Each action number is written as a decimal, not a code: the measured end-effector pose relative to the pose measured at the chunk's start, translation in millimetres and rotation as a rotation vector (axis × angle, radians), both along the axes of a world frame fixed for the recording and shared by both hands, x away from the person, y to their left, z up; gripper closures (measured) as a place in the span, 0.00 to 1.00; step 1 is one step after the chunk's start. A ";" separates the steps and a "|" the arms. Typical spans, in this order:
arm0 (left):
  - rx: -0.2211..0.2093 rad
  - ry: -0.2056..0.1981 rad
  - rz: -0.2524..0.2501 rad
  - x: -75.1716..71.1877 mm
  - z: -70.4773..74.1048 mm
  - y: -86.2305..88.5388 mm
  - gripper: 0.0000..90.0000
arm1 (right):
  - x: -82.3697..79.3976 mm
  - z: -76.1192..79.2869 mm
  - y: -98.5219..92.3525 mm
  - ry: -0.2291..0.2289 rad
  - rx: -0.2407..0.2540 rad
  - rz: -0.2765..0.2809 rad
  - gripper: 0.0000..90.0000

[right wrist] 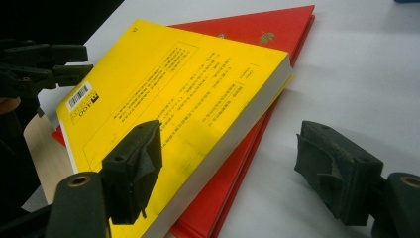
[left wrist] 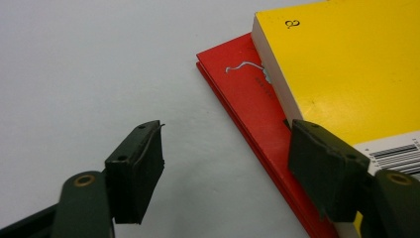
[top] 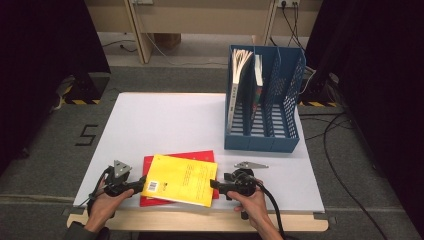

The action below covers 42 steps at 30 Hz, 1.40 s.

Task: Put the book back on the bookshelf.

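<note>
A yellow paperback [top: 180, 180] lies askew on a red book [top: 200, 156] near the front edge of the white table [top: 165, 120]. My left gripper [top: 140, 186] is at the yellow book's left corner, by its barcode. In the left gripper view the gripper [left wrist: 225, 144] is open: one pad is over bare table, the other is at the yellow book's [left wrist: 356, 64] corner above the red book [left wrist: 247, 94]. My right gripper [top: 214, 184] is at the book's right edge. It is also open [right wrist: 228, 148], with one pad over the yellow cover [right wrist: 178, 84] and the other over the table beside the red book [right wrist: 267, 29].
A blue file rack [top: 262, 107] stands at the back right of the table, with upright books in its left compartments. A strip of wood [top: 200, 220] runs along the table's front edge. Cables lie on the floor to the right [top: 340, 165].
</note>
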<state>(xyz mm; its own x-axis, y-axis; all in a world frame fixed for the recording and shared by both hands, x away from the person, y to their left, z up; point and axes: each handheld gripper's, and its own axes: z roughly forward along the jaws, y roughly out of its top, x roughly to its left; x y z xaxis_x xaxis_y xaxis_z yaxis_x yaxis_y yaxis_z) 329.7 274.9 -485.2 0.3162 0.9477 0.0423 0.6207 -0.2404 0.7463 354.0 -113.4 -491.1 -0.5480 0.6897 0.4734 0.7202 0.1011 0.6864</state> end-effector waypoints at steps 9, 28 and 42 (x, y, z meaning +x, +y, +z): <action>0.007 0.006 -0.049 -4.5 0.8 -11.8 0.34 | 0.9 -5.4 5.7 0.019 -0.004 0.020 0.30; -0.011 0.019 -0.059 -12.4 -0.9 -10.6 0.27 | -8.8 -4.3 8.4 0.086 0.051 0.018 0.22; -0.024 0.023 -0.059 -12.7 -0.9 -11.5 0.31 | -24.4 -2.6 7.9 0.115 0.051 0.011 0.29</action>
